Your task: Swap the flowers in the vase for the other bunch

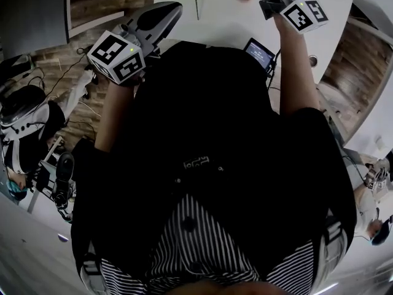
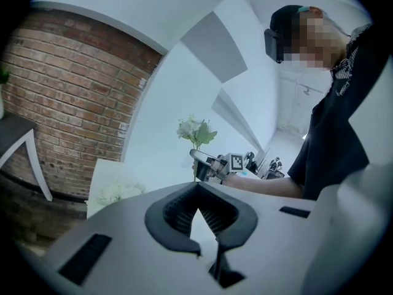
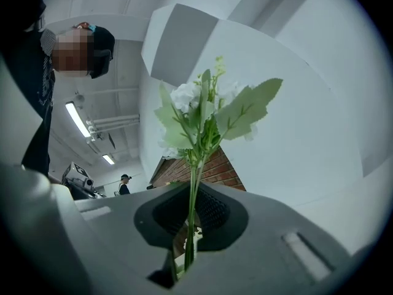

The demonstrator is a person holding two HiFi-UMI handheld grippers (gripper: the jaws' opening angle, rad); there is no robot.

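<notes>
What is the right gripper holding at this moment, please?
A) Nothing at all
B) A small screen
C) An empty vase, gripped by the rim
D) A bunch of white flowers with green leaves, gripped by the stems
D: in the right gripper view, the right gripper has its jaws closed on the thin green stems of the flower bunch, whose white blooms and leaves stand up above the jaws.

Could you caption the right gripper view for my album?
Right tongs shut on the stems of a white-flowered bunch, its blooms and green leaves standing above them.
</notes>
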